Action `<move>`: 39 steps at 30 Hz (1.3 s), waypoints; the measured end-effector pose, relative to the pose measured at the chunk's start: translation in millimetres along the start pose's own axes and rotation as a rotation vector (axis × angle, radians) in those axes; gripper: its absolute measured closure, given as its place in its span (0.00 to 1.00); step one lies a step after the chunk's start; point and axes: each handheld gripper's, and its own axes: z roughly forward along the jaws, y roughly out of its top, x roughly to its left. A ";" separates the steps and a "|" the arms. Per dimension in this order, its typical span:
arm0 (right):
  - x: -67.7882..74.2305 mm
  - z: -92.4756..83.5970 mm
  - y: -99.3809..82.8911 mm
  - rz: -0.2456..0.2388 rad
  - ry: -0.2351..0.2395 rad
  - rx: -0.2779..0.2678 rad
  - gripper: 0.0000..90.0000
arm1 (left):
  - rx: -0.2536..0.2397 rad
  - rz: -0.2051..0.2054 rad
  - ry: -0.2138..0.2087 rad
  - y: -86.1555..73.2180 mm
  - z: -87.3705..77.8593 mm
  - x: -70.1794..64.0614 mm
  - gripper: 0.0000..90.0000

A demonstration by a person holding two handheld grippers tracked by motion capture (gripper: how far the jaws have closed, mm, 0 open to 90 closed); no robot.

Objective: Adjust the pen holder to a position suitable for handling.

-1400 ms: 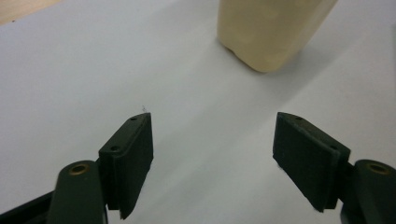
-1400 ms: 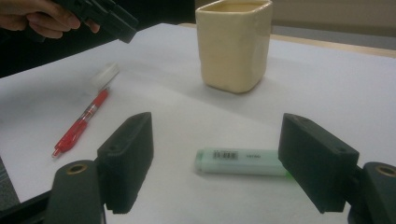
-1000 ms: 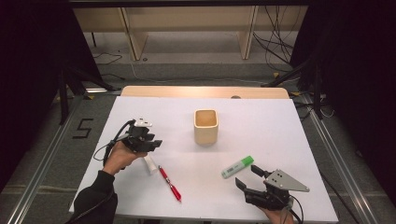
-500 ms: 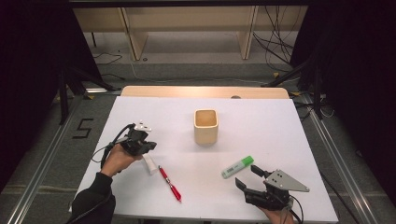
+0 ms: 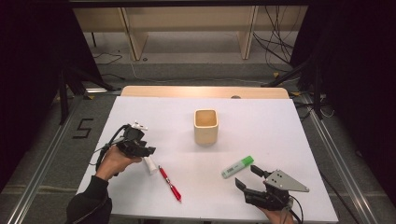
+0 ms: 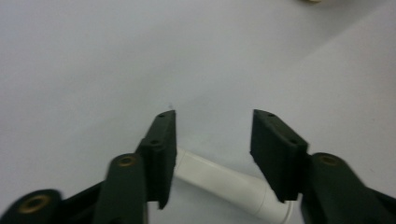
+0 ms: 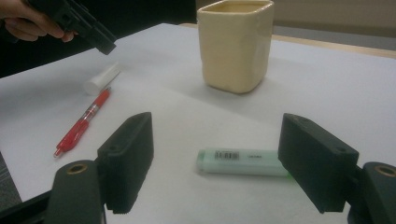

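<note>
On the white tabletop [image 5: 261,135] we see a cream square cup [image 5: 206,126] standing upright near the middle, well apart from everything else. A red pen [image 5: 169,183] lies toward the near left, and a green highlighter [image 5: 237,166] lies toward the near right, with bare surface between them. Nothing stands between either tool and the item nearest to it.

The white tube [image 5: 150,164] lies on the tabletop just beside the red pen's upper end; from above, part of it is covered by the left tool [image 5: 150,151] and the hand [image 5: 113,161] holding it. In the left gripper view the tube [image 6: 224,179] is cut off by the lower edge and by the black jaws, so we cannot make out its full length, and a sliver of the cup at the top edge is too blurred to read. In the right gripper view the highlighter's [image 7: 240,162] far end slips behind the right-side jaw.

The left tool's jaws have just been opening and now stand spread, with the white tube lying between and below them; the pads do not press on it. The right tool [image 5: 246,176] rests low near the front edge, its jaws spread wide, with the highlighter lying just ahead between them, untouched.
</note>
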 end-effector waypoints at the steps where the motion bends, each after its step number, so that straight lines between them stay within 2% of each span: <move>1: 0.1 0.1 0.0 0.001 0.000 -0.002 0.31 | -0.001 -0.014 -0.001 -0.4 -0.5 -0.1 0.43; 3: 0.4 0.0 0.3 0.004 0.000 -0.002 0.31 | -0.008 -0.034 0.005 -2.4 -2.4 0.9 0.41; 7: 6.4 2.5 3.1 0.001 0.017 0.002 0.30 | -0.031 -0.069 -0.017 -11.7 -8.1 1.5 0.36; 10: 14.5 7.1 6.2 -0.019 0.025 0.015 0.30 | -0.069 -0.093 -0.032 -22.3 -13.9 0.3 0.35; 12: 19.4 12.1 8.5 -0.022 0.039 0.027 0.30 | -0.084 -0.092 -0.036 -30.3 -19.0 -0.9 0.34; 17: 31.0 26.9 16.0 -0.043 0.063 0.057 0.30 | -0.165 -0.121 -0.059 -48.5 -33.5 -5.6 0.32; 21: 36.1 39.7 24.1 -0.041 0.084 0.087 0.30 | -0.201 -0.123 -0.074 -63.4 -41.8 -14.5 0.29; 28: 45.4 62.4 38.6 -0.054 0.120 0.142 0.30 | -0.242 -0.111 -0.069 -80.9 -44.8 -29.5 0.25; 33: 52.5 79.8 51.5 -0.054 0.137 0.164 0.30 | -0.261 -0.095 -0.072 -90.0 -45.7 -41.3 0.22; 39: 63.3 105.9 63.5 -0.052 0.164 0.204 0.30 | -0.259 -0.073 -0.072 -99.4 -46.7 -47.1 0.19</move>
